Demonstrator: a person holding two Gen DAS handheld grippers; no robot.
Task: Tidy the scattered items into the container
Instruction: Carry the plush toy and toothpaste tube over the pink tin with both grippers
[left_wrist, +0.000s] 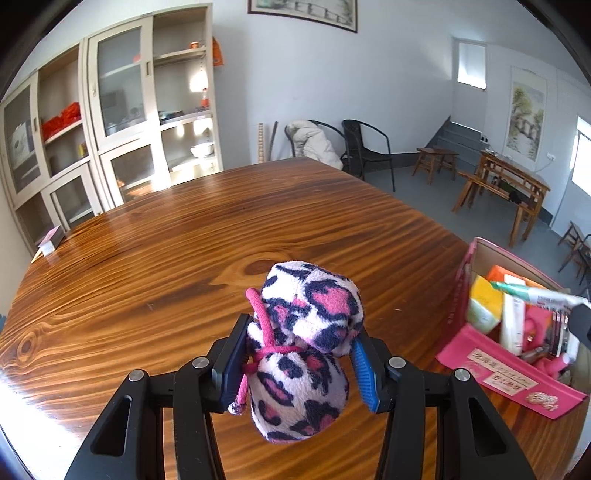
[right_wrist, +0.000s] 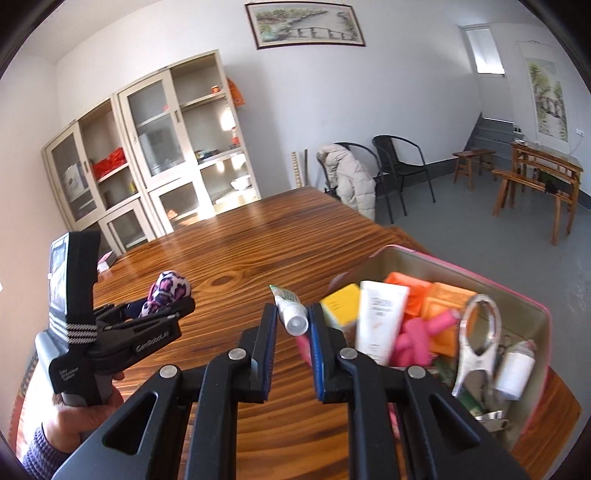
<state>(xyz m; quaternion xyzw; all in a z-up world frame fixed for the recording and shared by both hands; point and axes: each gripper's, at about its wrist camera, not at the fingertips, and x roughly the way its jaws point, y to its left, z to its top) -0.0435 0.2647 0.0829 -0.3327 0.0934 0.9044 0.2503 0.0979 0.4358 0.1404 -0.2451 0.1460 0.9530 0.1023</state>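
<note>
A fluffy white pouch with pink and navy leopard spots (left_wrist: 314, 306) and a pink cord is clamped in my left gripper (left_wrist: 301, 332), held above the wooden table (left_wrist: 166, 258). The right wrist view shows the same pouch (right_wrist: 168, 288) in that gripper (right_wrist: 162, 314), with a hand around its handle. My right gripper (right_wrist: 293, 314) is shut on a small green-and-white tube with a white cap (right_wrist: 291, 312), just left of the pink box (right_wrist: 461, 266). That box (left_wrist: 517, 384) lies to the right in the left wrist view, its front flap folded down.
The box holds a white tube (right_wrist: 382, 317), a yellow carton (right_wrist: 341, 304), orange packs, pink rollers (right_wrist: 417, 336), a metal opener (right_wrist: 476, 343) and a small white bottle (right_wrist: 515, 369). A small pink-and-white card box (left_wrist: 50, 242) sits at the table's far left edge. Cabinets and chairs stand beyond.
</note>
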